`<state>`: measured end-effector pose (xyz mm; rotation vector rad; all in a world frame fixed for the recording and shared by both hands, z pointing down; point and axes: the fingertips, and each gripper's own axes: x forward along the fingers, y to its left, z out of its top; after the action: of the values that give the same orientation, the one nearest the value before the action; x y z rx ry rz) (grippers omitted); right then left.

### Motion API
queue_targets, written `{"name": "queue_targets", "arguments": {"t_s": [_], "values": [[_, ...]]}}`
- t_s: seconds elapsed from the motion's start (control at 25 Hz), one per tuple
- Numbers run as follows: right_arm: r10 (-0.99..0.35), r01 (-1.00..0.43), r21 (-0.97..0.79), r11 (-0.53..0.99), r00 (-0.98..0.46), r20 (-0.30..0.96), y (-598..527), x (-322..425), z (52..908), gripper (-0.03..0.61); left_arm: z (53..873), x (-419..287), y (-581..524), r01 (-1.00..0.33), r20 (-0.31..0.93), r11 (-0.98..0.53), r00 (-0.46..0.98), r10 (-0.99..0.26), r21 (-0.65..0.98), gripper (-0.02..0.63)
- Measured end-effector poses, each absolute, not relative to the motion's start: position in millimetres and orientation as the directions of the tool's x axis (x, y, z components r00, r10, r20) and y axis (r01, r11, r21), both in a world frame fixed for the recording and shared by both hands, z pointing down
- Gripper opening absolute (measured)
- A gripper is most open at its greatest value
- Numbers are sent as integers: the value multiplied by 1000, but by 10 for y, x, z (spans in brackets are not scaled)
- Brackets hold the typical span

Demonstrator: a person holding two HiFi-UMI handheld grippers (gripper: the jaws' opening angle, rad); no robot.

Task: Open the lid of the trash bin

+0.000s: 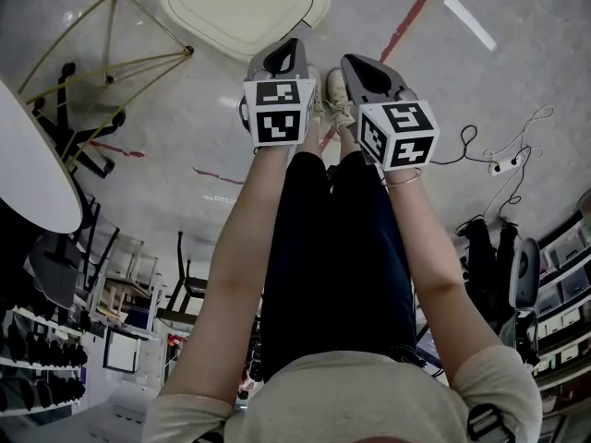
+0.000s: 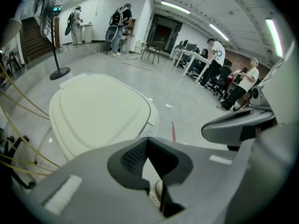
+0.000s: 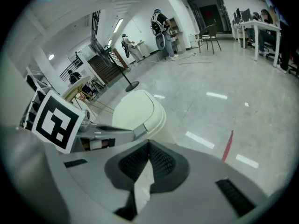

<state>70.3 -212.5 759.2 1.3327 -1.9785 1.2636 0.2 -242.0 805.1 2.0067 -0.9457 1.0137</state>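
The trash bin has a cream lid (image 1: 245, 7) that lies closed, on the floor at the top of the head view. In the left gripper view the lid (image 2: 100, 111) fills the left middle, just beyond the jaws. The right gripper view shows the bin (image 3: 140, 113) further off, left of centre. My left gripper (image 1: 288, 49) is held out in the air just short of the lid's near edge, jaws together with nothing between them. Beside it on the right, my right gripper (image 1: 358, 65) is also shut and empty. Neither touches the bin.
A yellow-framed rack (image 1: 102, 53) stands left of the bin, and a round white table (image 1: 32, 169) is at the far left. A red tape line (image 1: 411, 17) runs across the floor on the right, with cables and a power strip (image 1: 503, 160). People stand far off across the hall.
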Motion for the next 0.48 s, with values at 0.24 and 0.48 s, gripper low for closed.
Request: {"name": "queue_targets", "arguments": {"t_s": [0.24,0.48], "values": [[-479,-894,-440,86,-424,768,-1999,851,7631,8,8060,53,-2380,-854,868,-490,368,-334,173,9],[-490,-907,-418,58,-390,779,-1987,1051,7651,8,8062,90,-2382,-829,873,-555,319,-370,67,9]]}}
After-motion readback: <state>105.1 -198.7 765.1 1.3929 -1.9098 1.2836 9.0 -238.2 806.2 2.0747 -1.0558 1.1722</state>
